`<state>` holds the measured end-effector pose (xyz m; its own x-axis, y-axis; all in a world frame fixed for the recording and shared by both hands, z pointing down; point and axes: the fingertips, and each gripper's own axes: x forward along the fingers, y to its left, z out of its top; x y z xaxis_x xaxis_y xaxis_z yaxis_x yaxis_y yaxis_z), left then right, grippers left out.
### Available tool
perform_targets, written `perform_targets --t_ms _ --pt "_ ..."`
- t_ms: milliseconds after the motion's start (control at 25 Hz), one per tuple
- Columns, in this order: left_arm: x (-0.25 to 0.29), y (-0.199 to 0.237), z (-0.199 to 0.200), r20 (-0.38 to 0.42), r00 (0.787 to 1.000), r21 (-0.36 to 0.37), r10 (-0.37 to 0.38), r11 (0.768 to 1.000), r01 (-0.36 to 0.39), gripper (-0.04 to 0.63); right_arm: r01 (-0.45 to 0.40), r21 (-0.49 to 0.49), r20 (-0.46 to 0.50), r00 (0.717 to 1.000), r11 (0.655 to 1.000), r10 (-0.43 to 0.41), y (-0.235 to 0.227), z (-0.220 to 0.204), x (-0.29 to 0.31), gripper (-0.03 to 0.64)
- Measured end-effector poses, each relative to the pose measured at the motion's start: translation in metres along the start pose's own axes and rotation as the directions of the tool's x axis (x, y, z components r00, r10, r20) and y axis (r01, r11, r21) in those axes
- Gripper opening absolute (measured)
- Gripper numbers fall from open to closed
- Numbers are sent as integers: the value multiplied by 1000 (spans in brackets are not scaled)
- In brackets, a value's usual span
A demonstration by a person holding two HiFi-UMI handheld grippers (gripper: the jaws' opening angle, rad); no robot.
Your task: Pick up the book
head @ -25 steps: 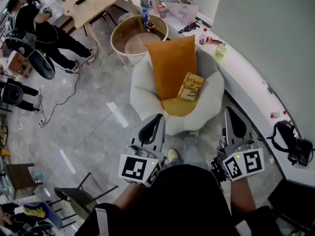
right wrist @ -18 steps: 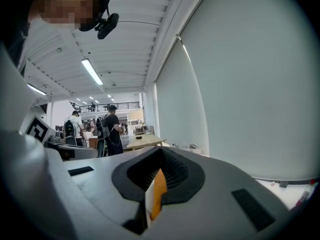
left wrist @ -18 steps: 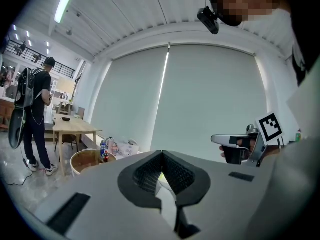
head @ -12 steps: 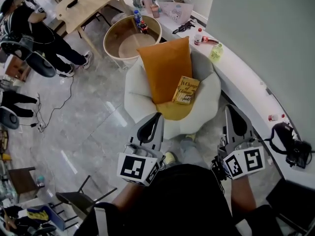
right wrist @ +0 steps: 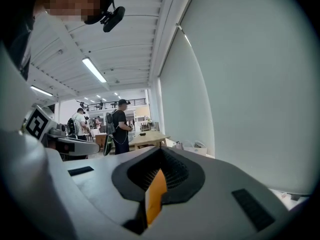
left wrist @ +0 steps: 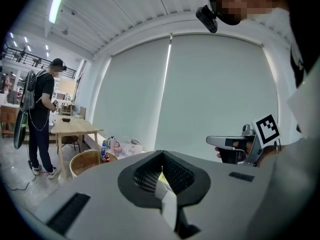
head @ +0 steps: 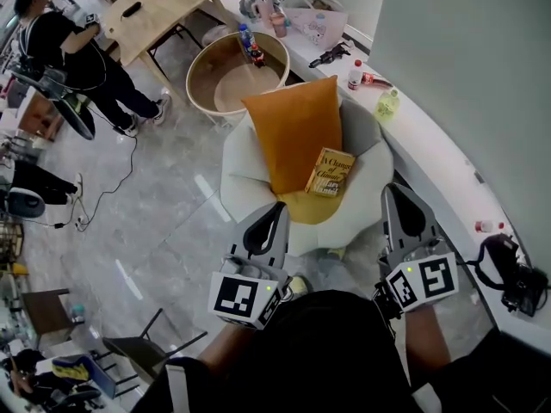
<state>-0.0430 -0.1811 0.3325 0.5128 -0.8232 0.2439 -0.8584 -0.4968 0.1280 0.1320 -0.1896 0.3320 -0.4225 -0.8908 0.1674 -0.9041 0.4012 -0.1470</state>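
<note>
A yellow book (head: 330,173) lies tilted on the seat of a white padded chair (head: 366,198), leaning against an orange cushion (head: 297,132). My left gripper (head: 277,206) is held at the chair's near edge, left of the book and short of it, jaws shut and empty. To the right of the book, my right gripper (head: 394,189) hovers over the chair's near right edge, also shut and empty. In the left gripper view the jaws (left wrist: 161,156) meet with nothing between them. The right gripper view shows its jaws (right wrist: 161,151) shut, with a sliver of orange behind them.
A round wooden tub (head: 239,69) with bottles stands behind the chair. A white curved ledge (head: 430,144) with bottles runs along the wall at the right. A wooden table (head: 164,3) and a standing person (head: 69,50) are at the far left. A dark chair (head: 146,342) stands at the lower left.
Both grippers have moved forward toward the white chair, so the book and cushion now lie nearer to their tips. Both jaws have stayed shut.
</note>
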Motion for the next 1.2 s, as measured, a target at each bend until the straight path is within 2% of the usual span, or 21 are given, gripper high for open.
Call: perform_targets --t_ms 320,520,680,840,1040,1200 --pt "40 -3 9 -18 1000 18 25 1000 -24 5 -68 -72 -86 994 995 61 -23 -6 34 14" --pt "57 -4 15 -30 998 31 58 998 -57 5 -110 -26 -89 990 994 107 -37 -10 47 14" --pt "63 -4 10 -48 996 33 77 997 -76 5 -167 -24 -92 982 986 165 -40 -11 56 14" --pt "67 -5 7 -63 995 36 81 996 -79 5 -202 18 -61 977 979 202 -45 -7 62 14" --pt "74 -1 3 -69 994 31 79 997 -77 5 -226 46 -54 972 973 228 -50 -10 66 14" --pt "75 8 -1 -78 994 19 72 997 -71 5 -198 45 -73 977 979 201 -59 -19 77 14"
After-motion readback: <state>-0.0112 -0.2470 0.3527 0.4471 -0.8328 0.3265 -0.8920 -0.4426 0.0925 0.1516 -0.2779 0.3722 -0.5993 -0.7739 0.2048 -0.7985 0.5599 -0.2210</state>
